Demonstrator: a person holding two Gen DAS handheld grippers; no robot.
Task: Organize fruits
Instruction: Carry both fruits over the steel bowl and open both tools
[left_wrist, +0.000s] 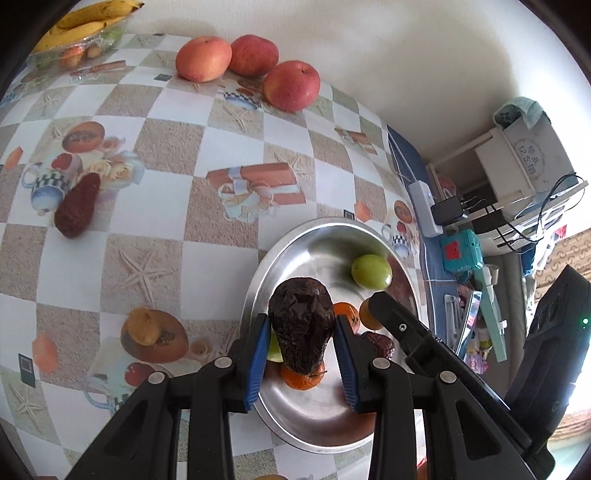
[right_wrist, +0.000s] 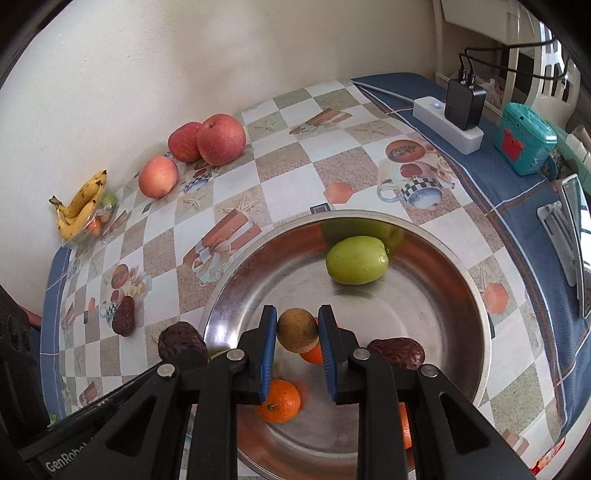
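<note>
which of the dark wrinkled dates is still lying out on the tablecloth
The date beside the printed teacup, left of the steel bowl. One date is in the left gripper; another lies in the bowl.

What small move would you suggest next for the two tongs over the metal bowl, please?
Probably open the left tongs: their wrinkled dark-brown date already hangs over the round steel bowl, above its oranges. The right tongs can follow with the small brownish round fruit.

Right gripper clamps a small brown fruit (speckled) above the steel bowl
</note>
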